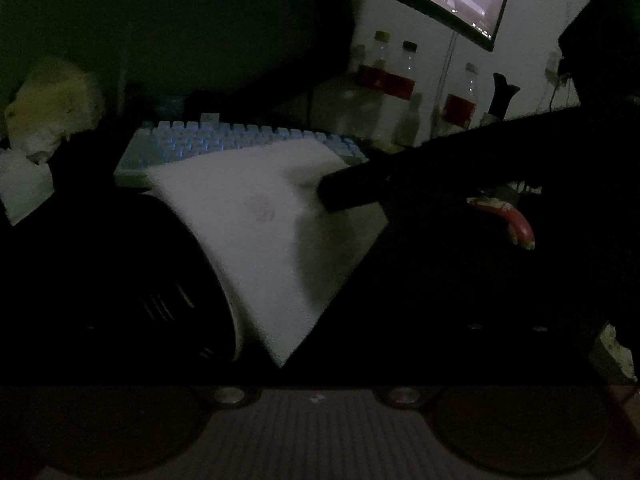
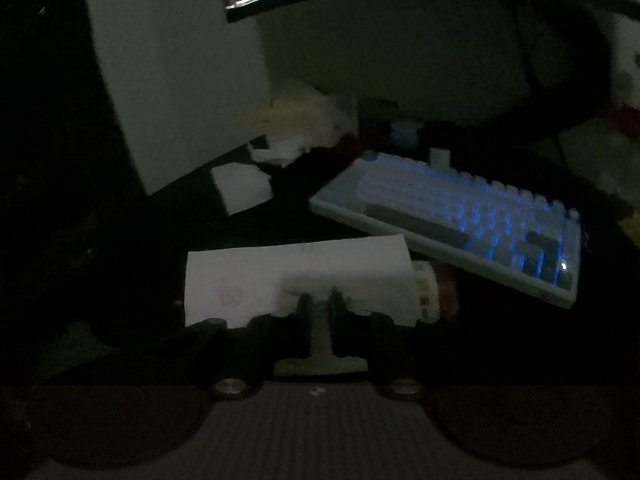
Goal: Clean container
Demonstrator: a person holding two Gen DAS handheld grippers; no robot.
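Pinching a white tissue against the container, the right tool could tear it; the left tool's state cannot be told.

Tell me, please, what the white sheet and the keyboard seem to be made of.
The white sheet looks like thin paper tissue, matte: it drapes, folds softly, and carries a faint printed mark. It might also be thin cloth; the dim light leaves that open. The keyboard looks like hard plastic, pale with a smooth finish: moulded keycaps, and blue light glowing between them.
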